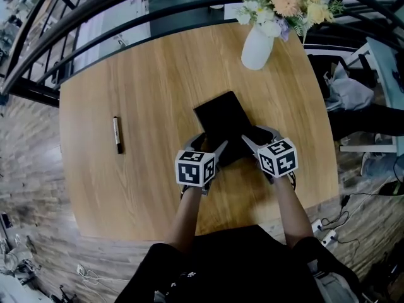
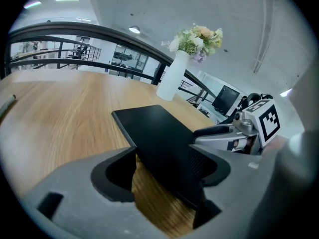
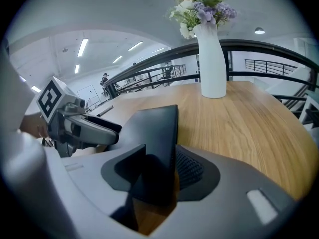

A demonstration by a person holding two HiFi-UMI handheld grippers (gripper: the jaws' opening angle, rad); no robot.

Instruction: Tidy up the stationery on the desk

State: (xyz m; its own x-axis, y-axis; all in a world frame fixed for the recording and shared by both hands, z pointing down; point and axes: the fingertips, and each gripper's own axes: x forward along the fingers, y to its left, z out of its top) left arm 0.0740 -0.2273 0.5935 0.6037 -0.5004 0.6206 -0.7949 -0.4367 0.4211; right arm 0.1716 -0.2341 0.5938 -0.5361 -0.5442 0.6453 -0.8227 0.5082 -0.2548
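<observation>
A black notebook lies slanted near the middle of the round wooden desk, and both grippers meet at its near end. My left gripper is open. The notebook's near left corner reaches in between its jaws and rests against the right jaw, with bare wood showing by the left one. My right gripper is shut on the near right edge of the notebook, which fills the gap between its pads. A black pen lies alone on the desk's left side.
A white vase of flowers stands at the desk's far right. A dark railing curves behind the far edge. The person's legs press close to the near edge, and cables and a power strip lie on the floor to the right.
</observation>
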